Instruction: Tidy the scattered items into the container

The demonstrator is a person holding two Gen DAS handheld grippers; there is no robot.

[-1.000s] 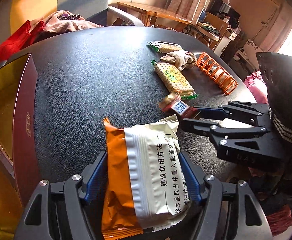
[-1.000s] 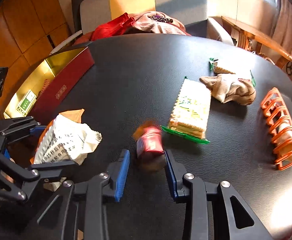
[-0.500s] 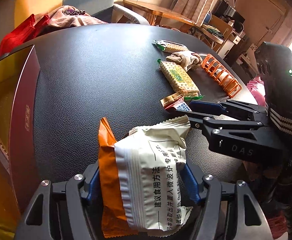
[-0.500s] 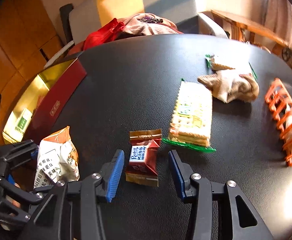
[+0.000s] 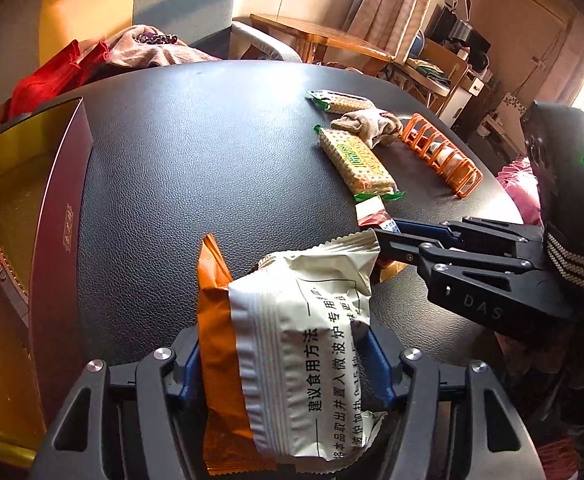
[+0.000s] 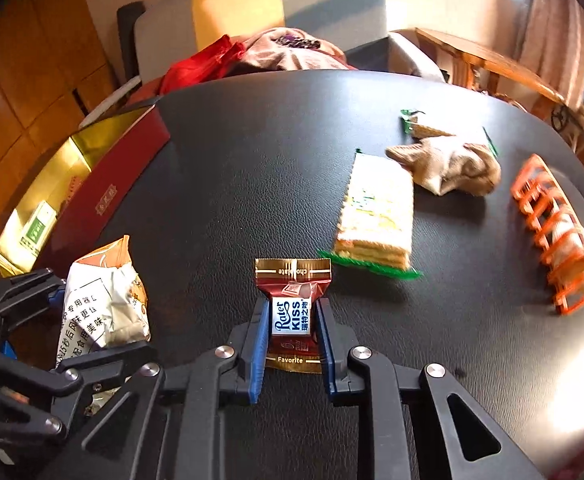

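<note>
The left gripper (image 5: 284,364) is clamped on an orange-and-white snack bag (image 5: 288,344), which stands up between its blue pads at 6 o'clock in the left wrist view. The right gripper (image 6: 292,336) is closed on a small chocolate wrapper (image 6: 292,312) — red and gold with a white label — pinched at 6 o'clock in its own view, low over the black table (image 6: 252,200). Just past the chocolate, toward 1 o'clock, lies a cracker packet (image 6: 375,216) with a green end flap. Beyond it sits a crumpled beige cloth (image 6: 447,164), touching a second cracker packet (image 6: 423,128) at its far side. An orange wire rack (image 6: 555,236) lies at 3 o'clock. The container — a red box (image 6: 104,200) with a gold inside — rests at the table's edge at 9 to 10 o'clock, holding a green-labelled item (image 6: 38,228).
</note>
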